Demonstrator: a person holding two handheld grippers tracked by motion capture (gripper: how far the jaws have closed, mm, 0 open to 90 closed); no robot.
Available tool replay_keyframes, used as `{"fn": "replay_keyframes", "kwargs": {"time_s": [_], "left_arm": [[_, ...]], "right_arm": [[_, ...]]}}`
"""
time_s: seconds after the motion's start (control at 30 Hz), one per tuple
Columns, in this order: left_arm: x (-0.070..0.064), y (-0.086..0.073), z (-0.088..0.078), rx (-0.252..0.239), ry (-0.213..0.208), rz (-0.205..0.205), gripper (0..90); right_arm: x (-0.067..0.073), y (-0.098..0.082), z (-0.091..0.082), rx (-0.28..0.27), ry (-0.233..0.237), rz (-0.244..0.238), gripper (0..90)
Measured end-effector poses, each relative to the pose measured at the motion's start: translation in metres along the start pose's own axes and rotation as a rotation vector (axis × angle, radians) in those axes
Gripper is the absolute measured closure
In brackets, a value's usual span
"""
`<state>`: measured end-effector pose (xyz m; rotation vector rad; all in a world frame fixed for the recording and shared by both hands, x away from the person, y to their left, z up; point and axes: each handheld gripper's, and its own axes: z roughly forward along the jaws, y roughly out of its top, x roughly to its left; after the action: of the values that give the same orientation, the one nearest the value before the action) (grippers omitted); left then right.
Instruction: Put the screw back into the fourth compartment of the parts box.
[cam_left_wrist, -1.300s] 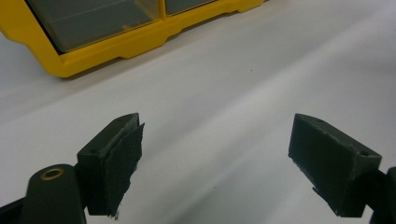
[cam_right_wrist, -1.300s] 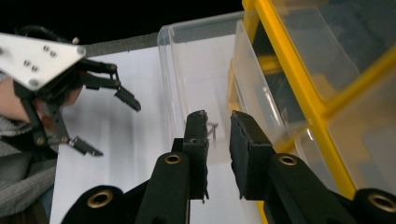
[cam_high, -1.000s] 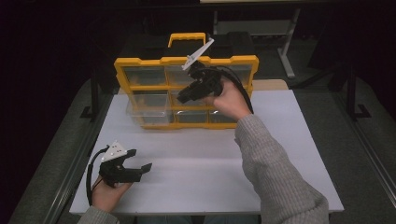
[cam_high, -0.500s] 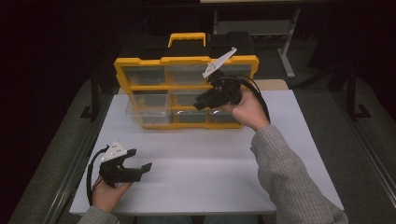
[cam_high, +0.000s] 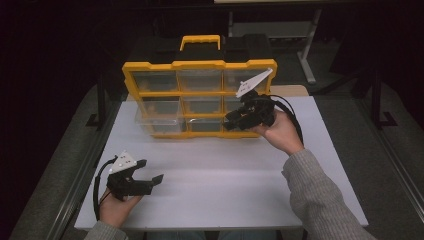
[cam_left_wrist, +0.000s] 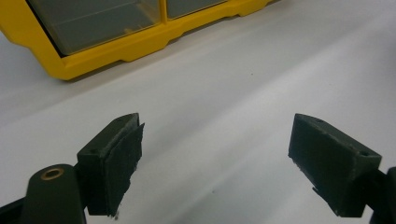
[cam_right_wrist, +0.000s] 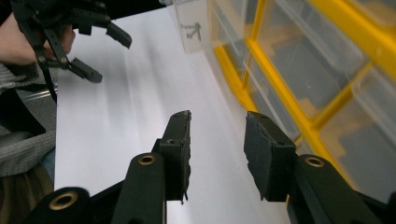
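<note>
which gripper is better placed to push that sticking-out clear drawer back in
Left, probably. The pulled-out drawer sits at the organizer's lower left; the left gripper is open below it, while the right gripper is at the far side.

Right gripper (cam_high: 231, 120) hides the organizer's (cam_high: 160, 67) lower-right drawers at 3 o'clock; drawer contents too dim to tell.

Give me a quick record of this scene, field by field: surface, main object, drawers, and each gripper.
surface: white table
main object: yellow organizer standing upright at the far side, handle on top
drawers: clear; lower-left drawer pulled partway out
left gripper: open, empty, low over the near left of the table
right gripper: open, empty, at the organizer's lower right
</note>
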<state>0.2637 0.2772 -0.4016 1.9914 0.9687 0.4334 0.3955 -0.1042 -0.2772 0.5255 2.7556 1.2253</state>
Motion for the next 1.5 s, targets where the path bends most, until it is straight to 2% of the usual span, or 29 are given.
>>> {"fn": "replay_keyframes", "kwargs": {"time_s": [0.27, 0.43, 0.47, 0.57, 0.67, 0.8, 1.3, 1.33, 1.5], "left_arm": [[0.0, 0.001, -0.001, -0.002, 0.0, 0.005, 17.1], [0.0, 0.001, -0.001, -0.001, 0.0, 0.001, 17.2], [0.0, 0.001, -0.001, -0.001, 0.0, 0.001, 17.2], [-0.001, 0.001, -0.001, -0.004, -0.002, -0.003, 17.2], [-0.001, 0.001, -0.001, -0.003, -0.002, 0.0, 17.3], [-0.001, 0.001, 0.0, -0.003, -0.004, -0.006, 17.2], [-0.002, 0.001, 0.0, -0.004, -0.011, -0.014, 17.3], [-0.001, 0.002, 0.0, -0.005, -0.009, -0.001, 17.2], [-0.001, 0.002, -0.001, -0.009, -0.014, 0.002, 17.3]], "right_arm": [[-0.003, -0.023, -0.003, -0.005, -0.002, 0.052, 55.1], [-0.001, -0.031, -0.004, -0.009, -0.003, 0.066, 53.1], [0.0, -0.035, -0.005, -0.013, -0.009, 0.085, 52.0], [-0.002, -0.042, -0.005, -0.014, -0.013, 0.088, 50.3], [-0.001, -0.05, -0.007, -0.022, -0.016, 0.127, 48.8], [-0.002, -0.059, -0.008, -0.027, -0.019, 0.152, 46.6], [-0.004, -0.091, -0.007, -0.037, -0.033, 0.199, 41.1], [-0.003, -0.095, -0.007, -0.038, -0.039, 0.21, 40.4], [-0.002, -0.105, -0.009, -0.048, -0.048, 0.219, 38.5]]}}
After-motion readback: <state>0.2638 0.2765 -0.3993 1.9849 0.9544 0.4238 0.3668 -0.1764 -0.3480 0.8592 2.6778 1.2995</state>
